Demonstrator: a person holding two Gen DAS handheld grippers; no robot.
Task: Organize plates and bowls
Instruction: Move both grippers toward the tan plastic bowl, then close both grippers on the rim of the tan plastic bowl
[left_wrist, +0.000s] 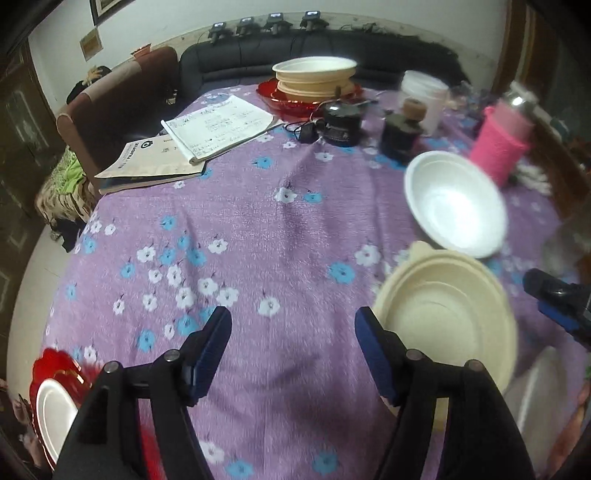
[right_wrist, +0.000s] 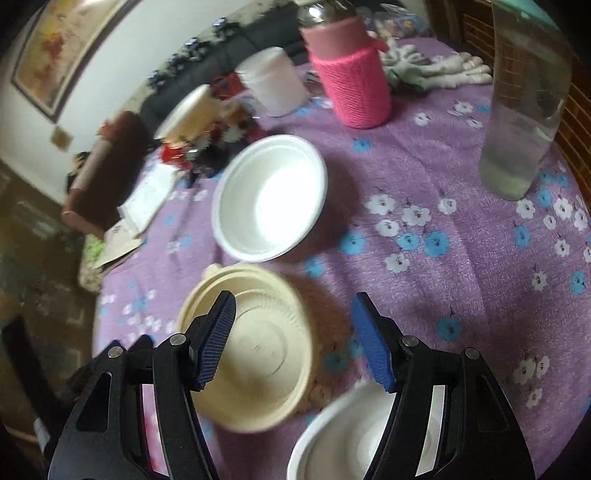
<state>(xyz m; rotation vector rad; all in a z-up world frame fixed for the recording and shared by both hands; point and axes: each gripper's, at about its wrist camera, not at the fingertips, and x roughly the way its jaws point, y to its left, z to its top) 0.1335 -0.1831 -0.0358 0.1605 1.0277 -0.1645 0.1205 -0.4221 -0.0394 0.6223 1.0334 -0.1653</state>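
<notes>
1. The left gripper (left_wrist: 293, 349) has its blue fingers (left_wrist: 210, 350) spread wide with nothing between them, only purple flowered cloth below. They hang over a bare stretch of the surface (left_wrist: 258, 229).
2. The right gripper (right_wrist: 293, 341) is likewise wide open and holds nothing. Its left finger (right_wrist: 216, 339) overlaps the cream bowl (right_wrist: 258, 369) in the right wrist view, while its right finger sits over the cloth, just above the rim of a white bowl (right_wrist: 343, 439) at the bottom edge. Whether any pad touches either bowl I cannot tell.
3. Just beyond the cream bowl sits another white foam bowl (right_wrist: 271, 197), upright and empty, close to it but apart. Farther back, a stack of cream bowls on a red plate (left_wrist: 314, 79) stands at the far edge, likely the collecting spot. A second red plate with a white dish (left_wrist: 55, 406) lies by the left gripper's base.
4. Risks from here, as I judge them:
   - These foam bowls look light; a finger closing on one wall could tip or skate it across the cloth instead of gripping.
   - The soft cloth may bunch and drag neighbouring bowls.
   - The pink-sleeved bottle (right_wrist: 351, 74) and the tall clear bottle (right_wrist: 524, 103) stand near the carrying path; a wide swing could topple them.
   - Both views are blurred, so aim on the rim may be off.
</notes>
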